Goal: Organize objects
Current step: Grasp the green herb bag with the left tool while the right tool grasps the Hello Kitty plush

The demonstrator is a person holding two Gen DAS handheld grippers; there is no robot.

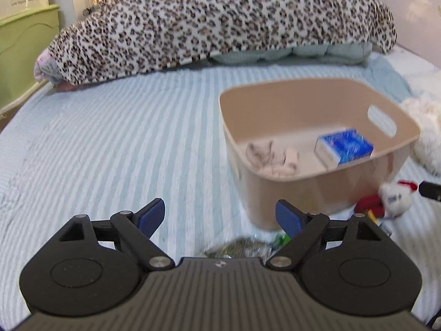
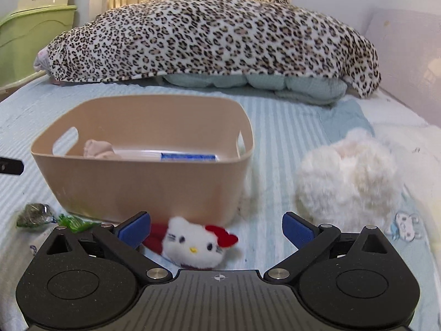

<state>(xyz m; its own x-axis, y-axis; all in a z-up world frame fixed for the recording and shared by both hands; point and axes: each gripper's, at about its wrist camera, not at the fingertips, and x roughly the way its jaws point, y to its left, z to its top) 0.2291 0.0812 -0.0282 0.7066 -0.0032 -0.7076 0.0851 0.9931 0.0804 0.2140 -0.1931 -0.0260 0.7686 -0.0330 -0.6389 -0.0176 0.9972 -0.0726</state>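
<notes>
A beige plastic bin (image 1: 325, 190) stands on the striped bed; it also shows in the right wrist view (image 2: 137, 187). Inside lie a blue and white box (image 1: 344, 147) and a small beige plush (image 1: 271, 158). My left gripper (image 1: 220, 216) is open and empty, left of the bin's near corner, above a dark foil packet (image 1: 239, 247). My right gripper (image 2: 216, 230) is open, with a white cat plush with a red bow (image 2: 193, 244) lying between its fingers, untouched, in front of the bin. The cat plush also shows in the left wrist view (image 1: 395, 198).
A fluffy white plush (image 2: 350, 182) lies right of the bin. A dark packet (image 2: 34, 215) and a green wrapper (image 2: 74, 222) lie at the bin's left front. A leopard-print blanket (image 2: 215, 35) covers pillows at the back. A green cabinet (image 2: 30, 44) stands far left.
</notes>
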